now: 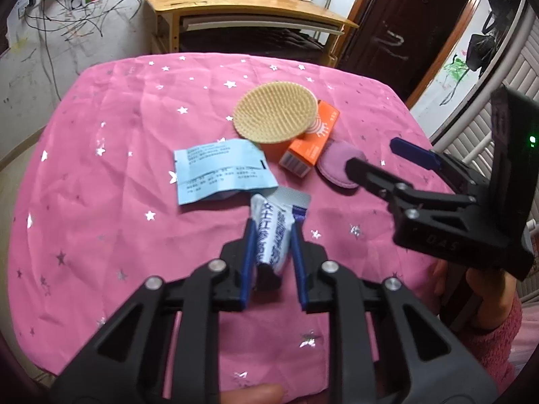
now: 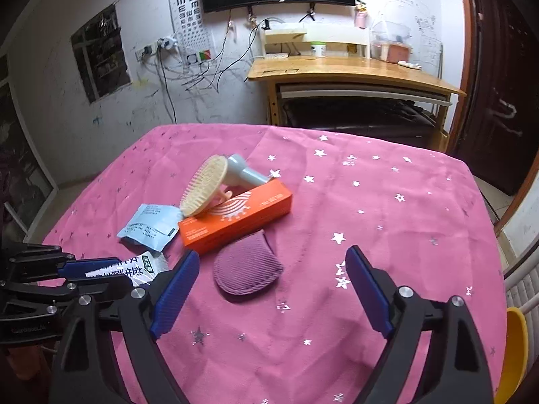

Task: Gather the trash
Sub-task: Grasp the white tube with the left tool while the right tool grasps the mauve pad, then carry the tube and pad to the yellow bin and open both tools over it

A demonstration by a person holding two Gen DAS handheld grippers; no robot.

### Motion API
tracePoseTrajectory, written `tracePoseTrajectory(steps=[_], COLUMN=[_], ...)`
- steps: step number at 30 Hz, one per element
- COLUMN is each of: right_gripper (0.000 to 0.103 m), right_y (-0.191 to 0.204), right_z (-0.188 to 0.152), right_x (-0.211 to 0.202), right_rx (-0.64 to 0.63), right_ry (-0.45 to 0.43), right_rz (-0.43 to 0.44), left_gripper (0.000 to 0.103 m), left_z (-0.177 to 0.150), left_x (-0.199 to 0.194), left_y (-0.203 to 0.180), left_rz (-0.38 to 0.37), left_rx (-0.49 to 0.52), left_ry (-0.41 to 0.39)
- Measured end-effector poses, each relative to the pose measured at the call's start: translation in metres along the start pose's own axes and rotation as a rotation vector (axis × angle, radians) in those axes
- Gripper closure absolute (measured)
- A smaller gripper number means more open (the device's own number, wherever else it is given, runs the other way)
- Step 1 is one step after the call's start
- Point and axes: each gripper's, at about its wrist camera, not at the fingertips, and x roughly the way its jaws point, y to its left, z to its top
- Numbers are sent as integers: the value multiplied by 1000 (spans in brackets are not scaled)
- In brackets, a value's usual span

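Observation:
My left gripper (image 1: 271,227) is shut on a white wrapper with blue print (image 1: 273,232), held just above the pink star tablecloth (image 1: 101,202); the wrapper also shows in the right wrist view (image 2: 126,269). A light blue packet (image 1: 220,170) lies just beyond it, also seen from the right (image 2: 150,225). My right gripper (image 2: 273,257) is open and empty, hovering over a purple pad (image 2: 247,269). From the left view the right gripper (image 1: 374,153) sits at the right, above that pad (image 1: 337,161).
An orange box (image 2: 235,213) lies mid-table with a beige bristle brush (image 2: 202,185) leaning on it and a grey handle behind. A wooden desk (image 2: 353,70) stands beyond the table. A yellow object (image 2: 515,346) sits at the right edge.

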Motion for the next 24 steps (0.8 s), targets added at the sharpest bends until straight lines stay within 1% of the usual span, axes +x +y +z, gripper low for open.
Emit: tracePoseTrajectory(steps=[7, 10, 14, 16, 17, 18, 21, 24], right_gripper=[21, 21, 21, 30, 41, 48, 58, 64], right_y=[15, 18, 19, 20, 21, 22, 29, 31], right_z=[2, 4, 7, 9, 10, 9, 7, 4], right_x=[15, 20, 25, 27, 29, 30, 30, 27], right_rx=[-56, -59, -62, -64, -68, -74, -107, -124], right_ry=[66, 84, 104, 111, 118, 124, 129, 126], right_rz=[-27, -24, -18, -16, -17, -16, -17, -20], left_gripper=[87, 87, 87, 87, 87, 87, 87, 87], left_z=[-7, -10, -11, -12, -12, -12, -12, -13], left_x=[-10, -19, -31, -36, -38, -40, -41, -41], left_y=[2, 2, 4, 6, 6, 7, 10, 10], left_rz=[-45, -73, -91, -94, -92, -93, -92, -86], left_rx=[18, 26, 25, 22, 21, 17, 6, 4], left_ry=[-16, -28, -52, -63, -66, -69, -71, -70])
